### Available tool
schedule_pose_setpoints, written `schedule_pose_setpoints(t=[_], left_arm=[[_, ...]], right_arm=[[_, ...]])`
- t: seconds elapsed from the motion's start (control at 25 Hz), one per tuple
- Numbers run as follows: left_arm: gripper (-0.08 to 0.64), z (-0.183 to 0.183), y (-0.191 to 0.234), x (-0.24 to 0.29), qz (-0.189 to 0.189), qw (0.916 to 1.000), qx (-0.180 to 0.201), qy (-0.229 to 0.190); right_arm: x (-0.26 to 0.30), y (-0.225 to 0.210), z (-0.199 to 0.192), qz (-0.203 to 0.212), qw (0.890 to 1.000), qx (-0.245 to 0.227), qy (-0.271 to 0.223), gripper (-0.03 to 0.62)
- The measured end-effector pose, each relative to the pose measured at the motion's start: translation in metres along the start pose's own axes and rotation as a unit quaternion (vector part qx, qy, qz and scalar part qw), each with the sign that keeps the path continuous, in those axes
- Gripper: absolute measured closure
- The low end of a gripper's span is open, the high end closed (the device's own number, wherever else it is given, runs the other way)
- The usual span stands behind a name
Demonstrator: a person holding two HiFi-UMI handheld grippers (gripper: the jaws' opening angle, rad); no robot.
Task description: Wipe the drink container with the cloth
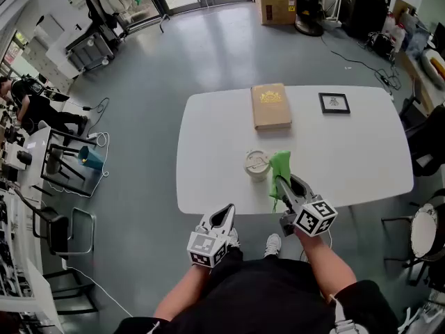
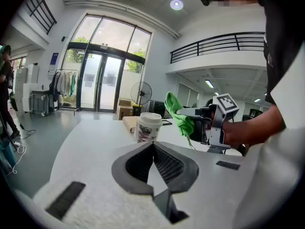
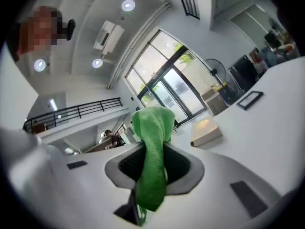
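A white paper cup with a lid (image 1: pixel 256 164) stands upright near the front edge of the white table (image 1: pixel 361 158). Just right of it, my right gripper (image 1: pixel 280 182) is shut on a green cloth (image 1: pixel 280 164), which bunches above the jaws and hangs down below them. The right gripper view shows the cloth (image 3: pixel 151 123) clamped between the jaws. My left gripper (image 1: pixel 225 216) hovers off the table's front edge, shut and empty. From the left gripper view the cup (image 2: pixel 148 126) stands ahead, with the cloth (image 2: pixel 177 111) to its right.
A tan book (image 1: pixel 271 106) lies at the table's far middle and a small black picture frame (image 1: pixel 334 103) at the far right. Chairs and a desk (image 1: pixel 55 165) stand at the left, cardboard boxes (image 1: pixel 278 2) far behind.
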State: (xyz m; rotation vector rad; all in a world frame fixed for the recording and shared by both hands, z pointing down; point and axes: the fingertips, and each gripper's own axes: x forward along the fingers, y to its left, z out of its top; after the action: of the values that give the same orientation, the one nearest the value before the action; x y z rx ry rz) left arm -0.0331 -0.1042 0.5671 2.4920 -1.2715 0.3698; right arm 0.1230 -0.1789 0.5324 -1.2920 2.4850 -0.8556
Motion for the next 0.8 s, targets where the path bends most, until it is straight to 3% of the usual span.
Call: schedule_pose_setpoints(t=[0.16, 0.28, 0.8], left_arm=[[0.552, 0.001, 0.003, -0.002, 0.013, 0.9999, -0.009, -0.006], [0.552, 0.002, 0.006, -0.002, 0.018, 0.9998, -0.006, -0.006], [0.552, -0.017, 0.003, -0.011, 0.023, 0.9995, -0.008, 0.018]], right_arm=[[0.01, -0.027, -0.009, -0.026, 0.994, 0.102, 0.025, 0.494], [0.018, -0.045, -0.025, -0.043, 0.987, 0.149, 0.048, 0.495], [0.04, -0.07, -0.065, -0.056, 0.967, 0.229, 0.097, 0.495]])
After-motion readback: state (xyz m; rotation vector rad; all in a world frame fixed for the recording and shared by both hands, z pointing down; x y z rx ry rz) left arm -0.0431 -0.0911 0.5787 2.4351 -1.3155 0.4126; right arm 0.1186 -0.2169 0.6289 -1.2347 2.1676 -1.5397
